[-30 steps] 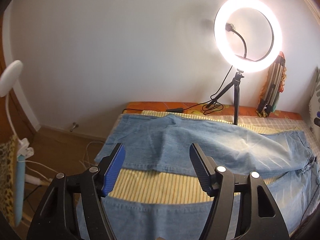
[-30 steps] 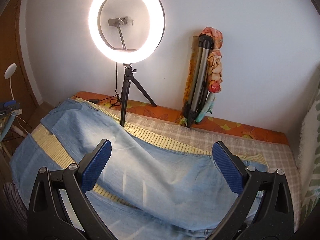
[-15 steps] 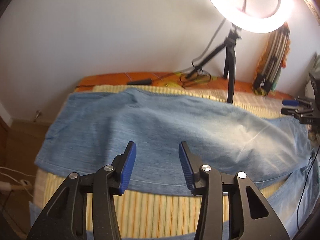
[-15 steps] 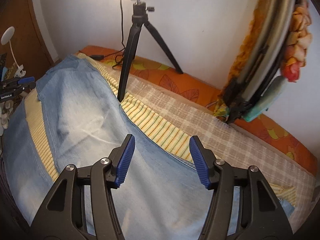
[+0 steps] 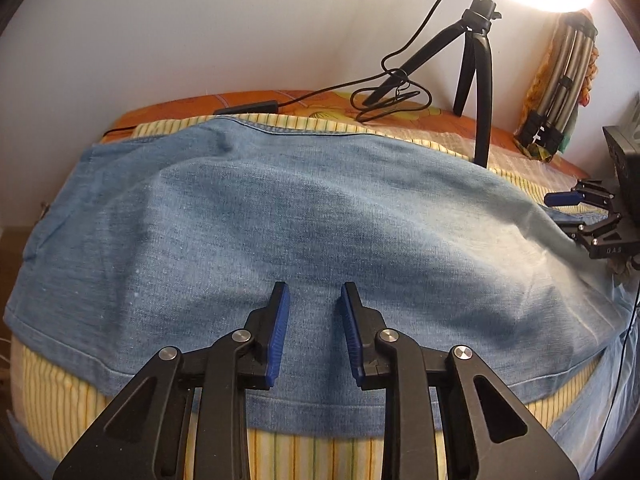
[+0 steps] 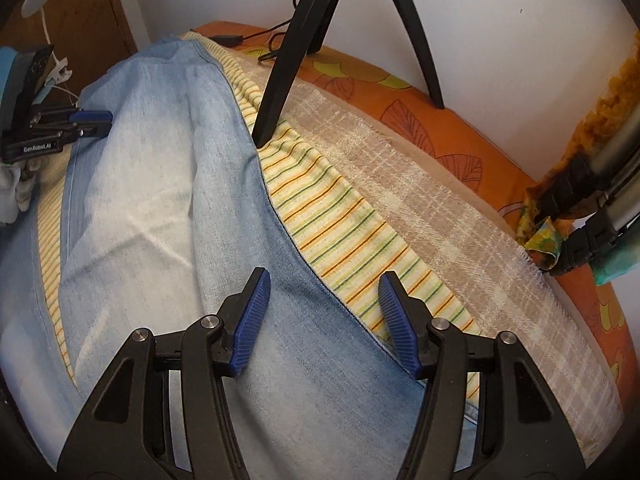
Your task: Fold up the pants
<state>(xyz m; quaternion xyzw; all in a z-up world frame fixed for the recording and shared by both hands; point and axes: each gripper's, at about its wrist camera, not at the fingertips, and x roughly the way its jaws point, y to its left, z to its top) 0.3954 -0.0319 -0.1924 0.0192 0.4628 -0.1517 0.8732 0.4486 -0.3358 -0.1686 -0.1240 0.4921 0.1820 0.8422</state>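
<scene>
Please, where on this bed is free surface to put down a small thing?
Free: the beige checked cloth between the yellow striped sheet and the orange mattress edge. Crowded: the light blue jeans cover the middle; black tripod legs stand at the wall.

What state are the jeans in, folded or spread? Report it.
Spread, not yet folded: the jeans lie flat, their two legs apart with striped sheet showing between. Both grippers hover above, gripping nothing.

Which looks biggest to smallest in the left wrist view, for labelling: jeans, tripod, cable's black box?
1. jeans, filling most of the frame
2. tripod, though it stands farther back
3. cable's black box, small and farthest
</scene>
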